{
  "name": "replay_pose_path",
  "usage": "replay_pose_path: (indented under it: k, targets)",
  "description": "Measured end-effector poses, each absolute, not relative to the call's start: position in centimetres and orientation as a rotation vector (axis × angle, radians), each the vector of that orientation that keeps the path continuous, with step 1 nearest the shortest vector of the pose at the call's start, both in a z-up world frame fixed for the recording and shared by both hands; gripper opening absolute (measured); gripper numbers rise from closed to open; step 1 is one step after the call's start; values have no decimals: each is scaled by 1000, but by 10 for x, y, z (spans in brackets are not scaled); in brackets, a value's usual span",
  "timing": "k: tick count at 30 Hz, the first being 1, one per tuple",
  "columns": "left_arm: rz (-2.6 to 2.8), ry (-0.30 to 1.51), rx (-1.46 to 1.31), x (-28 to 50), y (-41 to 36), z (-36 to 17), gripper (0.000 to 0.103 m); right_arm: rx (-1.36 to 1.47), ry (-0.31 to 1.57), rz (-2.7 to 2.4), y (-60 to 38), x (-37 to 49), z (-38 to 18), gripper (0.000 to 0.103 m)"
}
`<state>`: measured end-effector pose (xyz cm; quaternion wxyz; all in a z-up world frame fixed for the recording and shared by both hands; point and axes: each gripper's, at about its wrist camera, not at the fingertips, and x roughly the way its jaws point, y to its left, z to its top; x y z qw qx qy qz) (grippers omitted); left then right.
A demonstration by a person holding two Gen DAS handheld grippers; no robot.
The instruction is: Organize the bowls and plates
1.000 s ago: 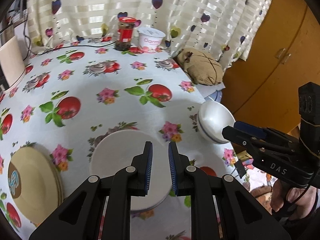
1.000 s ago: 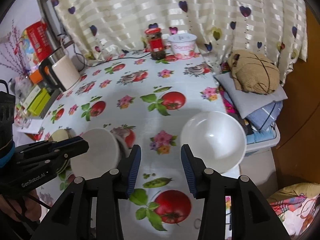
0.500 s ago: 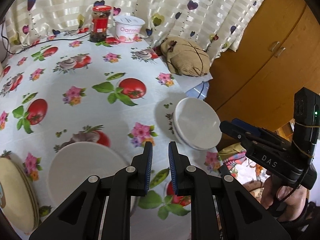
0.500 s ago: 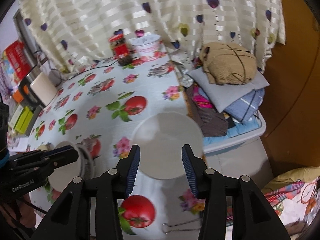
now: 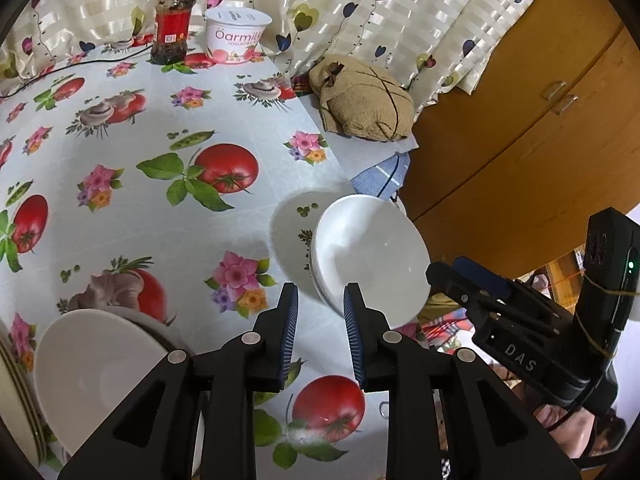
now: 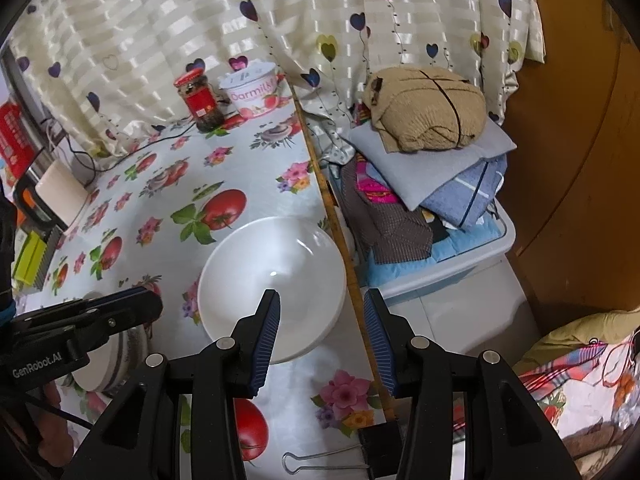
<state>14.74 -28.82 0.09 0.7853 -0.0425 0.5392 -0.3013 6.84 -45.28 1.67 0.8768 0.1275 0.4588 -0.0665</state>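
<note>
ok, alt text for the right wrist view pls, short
The open right gripper hovers over a white bowl at the edge of a table with a tomato-print tablecloth. The left gripper enters from the left; a jar and a yogurt tub stand by the curtain.

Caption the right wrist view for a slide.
Open right gripper poised over white bowl at the edge of a floral tablecloth.

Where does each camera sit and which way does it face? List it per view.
Left wrist: on the left tool, open, facing the white bowl near the table edge; right tool at right.
Right wrist: on the right tool, open above the same bowl; left tool at left.
Shared: bowl, red jar, yogurt tub.
</note>
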Motion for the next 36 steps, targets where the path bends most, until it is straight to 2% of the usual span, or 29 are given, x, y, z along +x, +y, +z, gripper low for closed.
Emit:
replay_pose_path:
  k: [24,31,36]
  targets:
    - [-591,1171,-84,161,-302,-22,25,295,1018,-146,-459,82,-14,43]
    - [-601,1178,-84,163,-307,-24,23,286,1029,-133,-455,85,-18,23]
    - [-616,1185,-83,161,-309,-25,19,292,1030,-128,-455,86,-19,20]
